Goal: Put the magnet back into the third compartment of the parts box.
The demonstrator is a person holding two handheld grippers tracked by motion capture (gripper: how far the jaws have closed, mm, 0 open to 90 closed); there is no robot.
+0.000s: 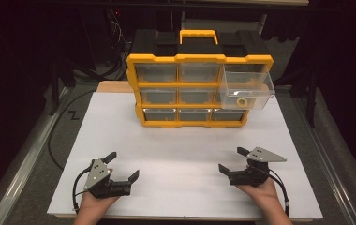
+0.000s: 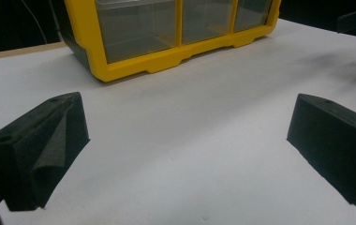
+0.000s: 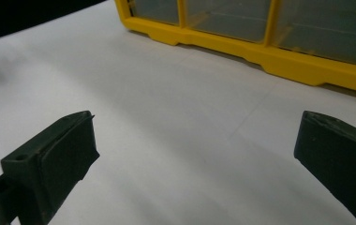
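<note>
Both tongs, left [image 1: 122, 165] and right [image 1: 231, 159], you held wide open and empty, staged facing the pulled-out drawer [image 1: 246, 90] with a ring [image 1: 242, 101].

In the high view, the contents of the closed clear drawers of the yellow-and-black plastic organiser cabinet [image 1: 199, 77] are too dim to be told. In both gripper views the cabinet is cut off by the upper frame edge. Both forearms are cropped at the bottom edge.
</note>
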